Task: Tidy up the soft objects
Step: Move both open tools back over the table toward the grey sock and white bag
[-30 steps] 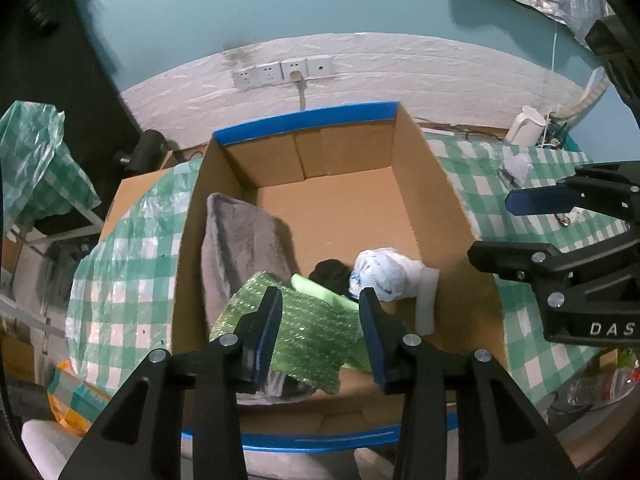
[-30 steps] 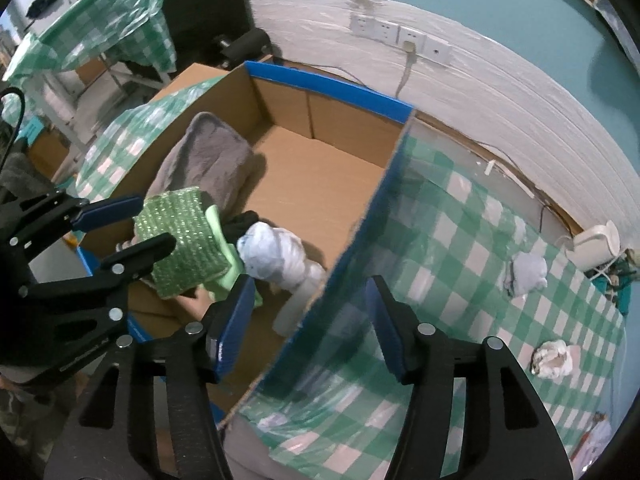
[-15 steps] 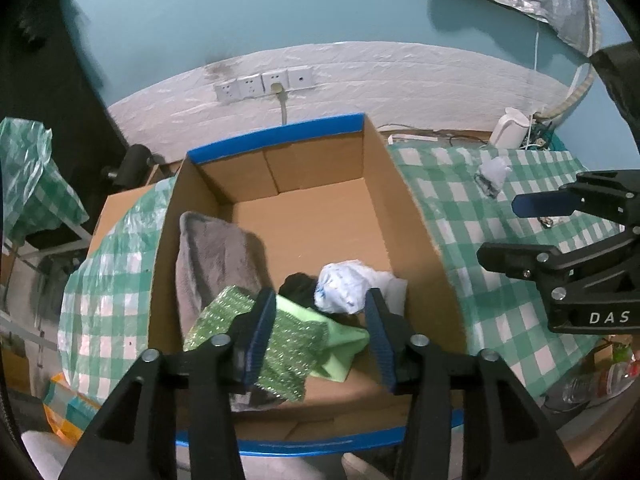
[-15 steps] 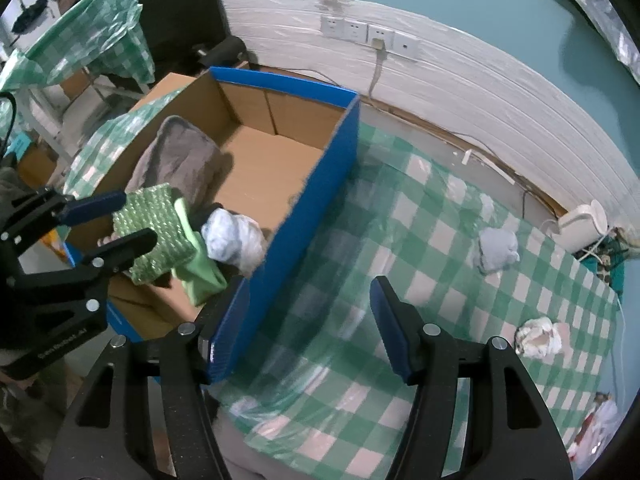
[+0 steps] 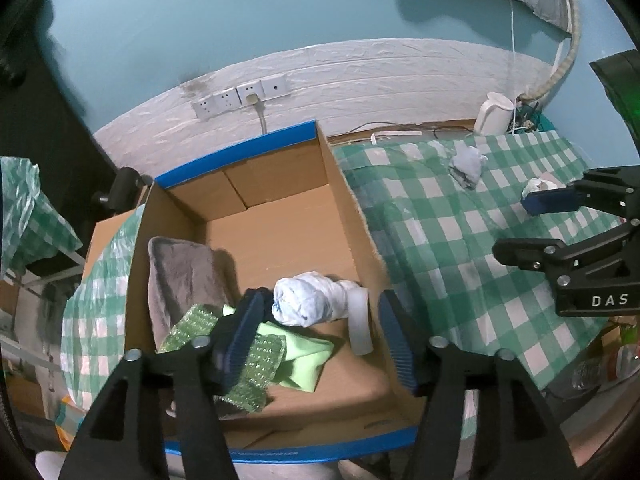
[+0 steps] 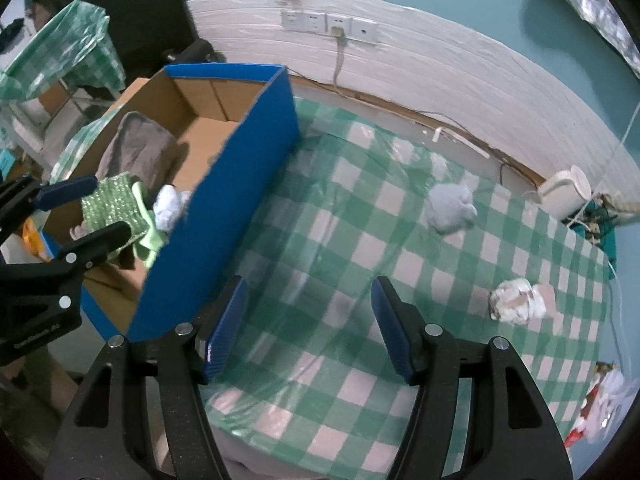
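Note:
A blue-edged cardboard box (image 5: 348,204) (image 6: 244,168) holds a grey towel (image 5: 180,272), green bubble wrap (image 5: 256,364), a light green cloth (image 5: 304,356), a white bundle (image 5: 308,300) and a white foam piece (image 5: 358,320). My left gripper (image 5: 320,340) is open and empty above the box's near end. My right gripper (image 6: 308,328) is open and empty over the checked tablecloth (image 6: 360,248). A grey cloth ball (image 6: 450,206) (image 5: 466,164) and a white crumpled bundle (image 6: 518,300) lie on the cloth to the right.
A white kettle (image 6: 566,192) (image 5: 494,114) stands at the back right by tangled cables. Wall sockets (image 5: 240,94) sit behind the box. Red and white items (image 6: 604,412) lie at the table's right edge. A covered rack (image 6: 68,52) stands to the left.
Both grippers have pulled back and swung right. The green bubble wrap has left my left gripper and lies in the box. My right gripper has moved from the box to over the tablecloth.

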Motion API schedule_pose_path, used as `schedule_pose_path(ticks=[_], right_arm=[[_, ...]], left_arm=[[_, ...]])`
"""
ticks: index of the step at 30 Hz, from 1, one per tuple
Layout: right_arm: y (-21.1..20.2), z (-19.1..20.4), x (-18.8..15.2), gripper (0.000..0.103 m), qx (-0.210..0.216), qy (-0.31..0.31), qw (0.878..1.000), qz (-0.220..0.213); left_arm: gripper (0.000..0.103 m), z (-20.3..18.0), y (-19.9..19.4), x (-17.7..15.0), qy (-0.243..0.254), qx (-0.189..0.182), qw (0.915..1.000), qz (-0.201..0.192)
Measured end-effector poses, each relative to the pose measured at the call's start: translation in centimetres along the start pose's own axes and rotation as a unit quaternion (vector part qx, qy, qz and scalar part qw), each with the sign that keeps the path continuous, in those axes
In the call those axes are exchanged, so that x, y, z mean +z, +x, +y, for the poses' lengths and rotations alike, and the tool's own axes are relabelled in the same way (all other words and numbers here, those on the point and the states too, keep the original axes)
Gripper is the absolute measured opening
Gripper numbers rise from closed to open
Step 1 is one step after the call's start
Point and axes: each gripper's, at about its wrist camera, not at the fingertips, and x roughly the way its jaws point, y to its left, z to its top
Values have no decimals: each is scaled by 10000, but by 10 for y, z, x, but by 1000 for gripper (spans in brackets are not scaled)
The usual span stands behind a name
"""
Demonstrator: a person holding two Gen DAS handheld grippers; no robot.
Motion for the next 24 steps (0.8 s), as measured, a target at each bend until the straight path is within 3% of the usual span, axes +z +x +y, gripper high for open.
schedule_pose_path(ticks=[24], right_arm=[[-12, -78, -41, 64, -258, 715, 9971, -65]], left_arm=[[69, -66, 11, 19, 540, 0, 9985, 52]])
